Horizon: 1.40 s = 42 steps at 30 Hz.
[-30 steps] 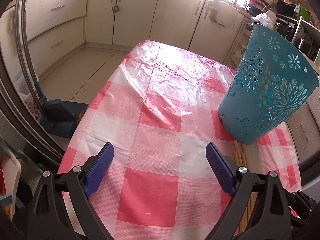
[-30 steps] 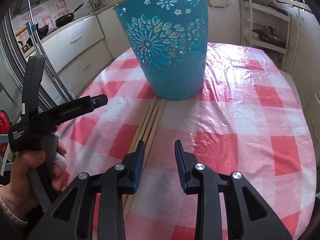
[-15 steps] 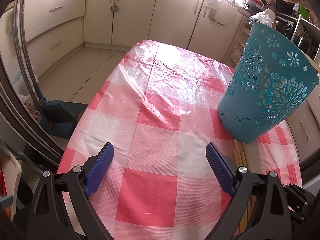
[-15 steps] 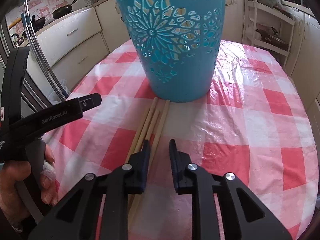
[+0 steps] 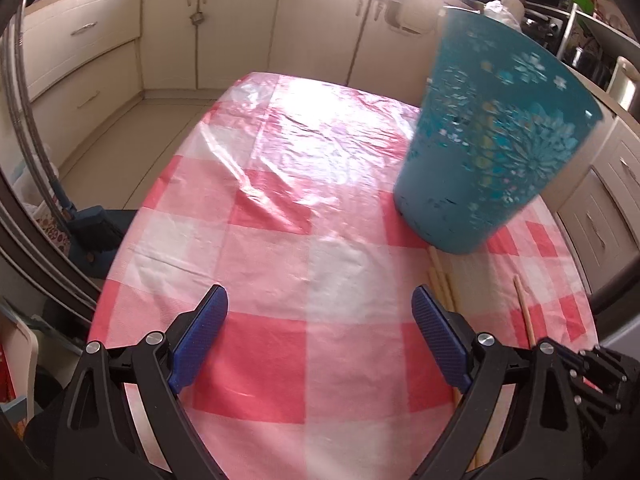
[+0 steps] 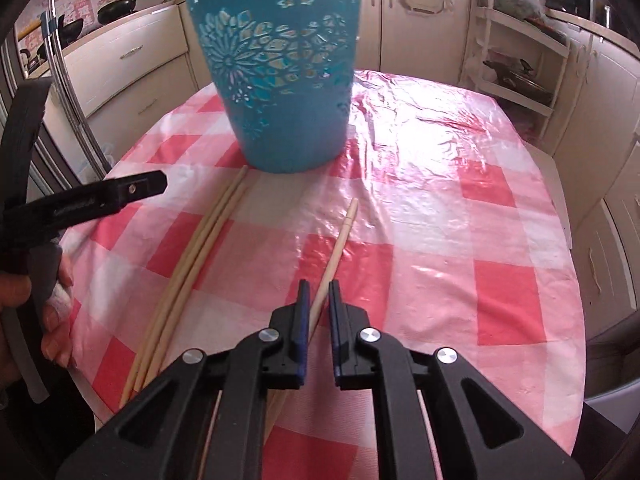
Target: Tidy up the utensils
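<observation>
One chopstick (image 6: pixel 335 248) is gripped between the nearly closed jaws of the right gripper (image 6: pixel 319 300), its tip aimed at 12 o'clock. The remaining chopsticks (image 6: pixel 200 248) lie at 10 o'clock, below the basket (image 6: pixel 280 80). The left gripper (image 5: pixel 320 312) is held wide open, empty, over the tablecloth (image 5: pixel 280 240).

Teal basket (image 6: pixel 280 80) floral cutouts; tablecloth (image 6: pixel 460 240) red-white checks; chopsticks (image 6: pixel 200 248) pale wood

Both wrist fisheyes look forward and down, close over the red-and-white checked plastic tablecloth (image 5: pixel 280 240). Shared: the perforated teal plastic basket (image 6: pixel 280 80), seen from different sides, and the tablecloth.
</observation>
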Motion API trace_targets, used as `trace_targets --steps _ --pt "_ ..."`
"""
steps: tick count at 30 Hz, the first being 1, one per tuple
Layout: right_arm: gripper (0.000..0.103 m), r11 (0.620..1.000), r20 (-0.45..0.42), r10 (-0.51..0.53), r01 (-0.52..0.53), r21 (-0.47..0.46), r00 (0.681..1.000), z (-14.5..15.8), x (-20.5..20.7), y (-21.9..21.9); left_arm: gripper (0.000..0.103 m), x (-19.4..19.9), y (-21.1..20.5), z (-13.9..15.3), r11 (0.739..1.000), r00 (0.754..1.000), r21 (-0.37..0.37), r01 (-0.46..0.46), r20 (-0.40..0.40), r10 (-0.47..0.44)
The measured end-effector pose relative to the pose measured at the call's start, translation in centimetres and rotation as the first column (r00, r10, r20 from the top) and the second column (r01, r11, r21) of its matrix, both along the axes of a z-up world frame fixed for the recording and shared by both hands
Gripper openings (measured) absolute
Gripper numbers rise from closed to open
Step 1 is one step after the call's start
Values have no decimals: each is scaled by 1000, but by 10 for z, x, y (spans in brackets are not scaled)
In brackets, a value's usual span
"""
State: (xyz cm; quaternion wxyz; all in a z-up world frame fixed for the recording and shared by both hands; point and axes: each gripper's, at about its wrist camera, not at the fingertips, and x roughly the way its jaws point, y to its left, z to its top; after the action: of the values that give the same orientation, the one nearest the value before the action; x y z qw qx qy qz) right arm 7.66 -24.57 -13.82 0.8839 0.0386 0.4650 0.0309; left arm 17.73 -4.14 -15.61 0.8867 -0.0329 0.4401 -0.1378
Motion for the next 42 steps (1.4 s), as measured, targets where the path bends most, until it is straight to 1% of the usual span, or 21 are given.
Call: trace_targets --steps 3,6,8,11,16,18,20,21,22,26,29,31,33,34,35,36,37,38,39,41,42 --pt "10 1000 1 2 -2 20 1000 0 1 -2 89 -10 -22 1 997 998 31 64 -4 -64" --pt "12 999 9 10 -11 35 1000 -1 0 -1 89 -11 -38 -3 993 996 84 86 -30 -84" --pt "12 999 16 14 -15 46 1000 -1 -1 -4 89 -13 -46 -7 990 994 96 104 -49 -100" --pt "12 997 21 11 -13 72 1000 -1 -2 -6 89 -17 -52 -9 980 992 149 128 -37 -124" --pt "13 996 29 12 -14 86 1000 -1 -2 -9 89 -19 -50 -7 982 993 148 116 -42 -111" --pt "16 995 32 8 -12 99 999 -1 -3 -11 89 -20 -48 -5 983 994 149 106 -45 -100" --pt "24 995 34 -3 0 97 999 -1 -3 -13 89 -21 -46 -4 984 995 150 99 -46 -93" --pt "32 995 38 -9 5 96 999 0 -3 -14 89 -21 -47 -4 982 994 158 100 -46 -94" --pt "33 995 39 -16 12 96 999 0 -3 -16 89 -22 -48 -4 982 994 158 102 -47 -95" --pt "33 995 39 -24 20 98 999 0 -3 -18 88 -22 -49 -5 981 994 166 101 -49 -94" --pt "33 996 39 -22 18 91 999 0 -1 -16 86 -23 -56 -6 969 993 219 112 -48 -104" --pt "33 997 38 -16 13 79 999 0 1 -12 85 -22 -57 -6 970 994 216 110 -52 -101" --pt "33 998 34 -10 8 63 999 -1 5 -9 79 -20 -57 -5 971 993 211 111 -54 -102" --pt "33 999 32 -8 6 52 999 -1 7 -7 73 -20 -57 -4 971 993 208 117 -53 -109" --pt "33 999 31 1 -2 39 1000 -1 10 -5 63 -19 -58 -3 970 992 205 128 -49 -120" --pt "31 1000 28 13 -13 18 1000 -1 13 -2 58 -17 -59 -2 969 989 199 144 -45 -138" --pt "25 1000 25 24 -24 0 999 -1 15 0 47 -16 -60 -1 967 987 198 163 -40 -158" --pt "16 999 21 42 -42 -20 999 -1 19 3 36 -15 -61 0 964 983 190 184 -38 -180" --pt "12 998 13 61 -60 -31 998 -2 23 6 32 -14 -61 0 962 978 174 209 -38 -206" --pt "9 994 0 101 -101 -35 995 -1 31 9 13 -8 -59 1 957 962 105 271 -50 -267" --pt "9 992 -2 121 -121 -38 993 -1 34 11 10 -5 -58 1 952 954 74 298 -58 -295"
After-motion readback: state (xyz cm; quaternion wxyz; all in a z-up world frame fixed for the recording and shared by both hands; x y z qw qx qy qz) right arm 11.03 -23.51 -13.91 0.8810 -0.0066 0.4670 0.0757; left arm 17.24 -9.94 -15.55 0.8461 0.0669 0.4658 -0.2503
